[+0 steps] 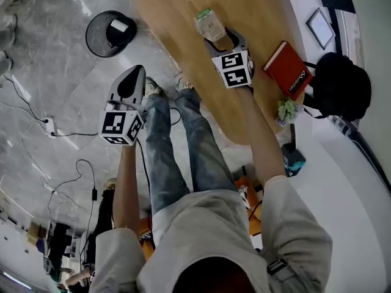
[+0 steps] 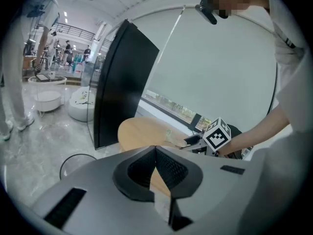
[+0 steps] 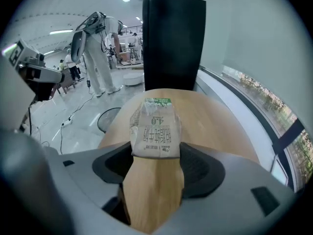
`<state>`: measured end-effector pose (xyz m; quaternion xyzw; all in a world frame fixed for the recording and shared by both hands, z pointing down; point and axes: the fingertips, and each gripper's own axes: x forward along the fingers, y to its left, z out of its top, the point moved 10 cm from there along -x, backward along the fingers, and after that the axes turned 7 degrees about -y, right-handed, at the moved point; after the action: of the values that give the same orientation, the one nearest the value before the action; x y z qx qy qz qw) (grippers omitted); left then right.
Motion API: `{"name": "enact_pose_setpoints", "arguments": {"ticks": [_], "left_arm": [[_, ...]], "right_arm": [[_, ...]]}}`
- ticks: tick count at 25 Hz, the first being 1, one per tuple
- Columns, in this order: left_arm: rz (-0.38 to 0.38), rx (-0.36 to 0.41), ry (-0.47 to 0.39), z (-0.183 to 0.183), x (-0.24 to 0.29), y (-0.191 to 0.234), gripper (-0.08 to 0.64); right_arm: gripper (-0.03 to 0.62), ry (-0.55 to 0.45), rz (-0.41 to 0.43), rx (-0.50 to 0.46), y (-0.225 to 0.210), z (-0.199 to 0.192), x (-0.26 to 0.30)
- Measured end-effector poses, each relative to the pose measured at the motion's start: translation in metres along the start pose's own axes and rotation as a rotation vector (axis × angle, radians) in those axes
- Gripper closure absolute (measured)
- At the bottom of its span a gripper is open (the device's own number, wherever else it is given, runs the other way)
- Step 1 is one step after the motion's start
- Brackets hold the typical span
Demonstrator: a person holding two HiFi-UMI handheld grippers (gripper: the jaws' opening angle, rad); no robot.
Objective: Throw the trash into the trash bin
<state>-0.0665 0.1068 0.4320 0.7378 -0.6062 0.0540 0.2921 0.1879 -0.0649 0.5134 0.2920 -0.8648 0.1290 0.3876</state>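
Observation:
A crumpled milk carton (image 1: 209,24) with a green top sticks out ahead of my right gripper (image 1: 225,37), over the oval wooden table (image 1: 177,8). In the right gripper view the carton's (image 3: 155,129) near end sits between the pads, which press on its sides; my right gripper (image 3: 156,153) is shut on it. My left gripper (image 1: 131,78) hangs over the floor left of the table, jaws shut together with nothing held (image 2: 155,151). The round black trash bin (image 1: 110,33) stands on the floor at the far left with a white item inside.
On the table's right side lie a red book (image 1: 287,69) and a small plant (image 1: 286,110). A black bag (image 1: 339,84) and a framed picture (image 1: 320,27) sit beyond it. Cables (image 1: 67,133) trail on the floor. A tall black panel (image 3: 173,43) stands behind the table.

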Motion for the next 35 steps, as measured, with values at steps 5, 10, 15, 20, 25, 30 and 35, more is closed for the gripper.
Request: {"name": "enact_pose_setpoints", "arguments": {"ticks": [5, 10, 15, 20, 25, 30, 35], "left_arm": [[0.116, -0.051, -0.041, -0.002, -0.041, 0.042, 0.543], [0.234, -0.106, -0.069, -0.009, -0.079, 0.085, 0.543], [0.327, -0.15, -0.093, -0.021, -0.121, 0.12, 0.543], [0.397, -0.189, -0.099, -0.033, -0.152, 0.15, 0.543], [0.424, -0.206, -0.093, -0.041, -0.166, 0.165, 0.543], [0.417, -0.214, -0.082, -0.043, -0.168, 0.174, 0.543], [0.387, -0.204, -0.079, -0.038, -0.156, 0.17, 0.543]], "right_arm": [[0.284, -0.017, 0.107, -0.079, 0.054, 0.048, 0.043], [0.282, -0.029, 0.214, -0.154, 0.112, 0.094, 0.089], [0.282, -0.037, 0.298, -0.204, 0.175, 0.126, 0.127], [0.282, -0.014, 0.35, -0.241, 0.223, 0.137, 0.162], [0.276, 0.006, 0.311, -0.224, 0.235, 0.131, 0.192], [0.275, 0.028, 0.318, -0.221, 0.24, 0.127, 0.196], [0.276, 0.011, 0.307, -0.205, 0.229, 0.126, 0.186]]}}
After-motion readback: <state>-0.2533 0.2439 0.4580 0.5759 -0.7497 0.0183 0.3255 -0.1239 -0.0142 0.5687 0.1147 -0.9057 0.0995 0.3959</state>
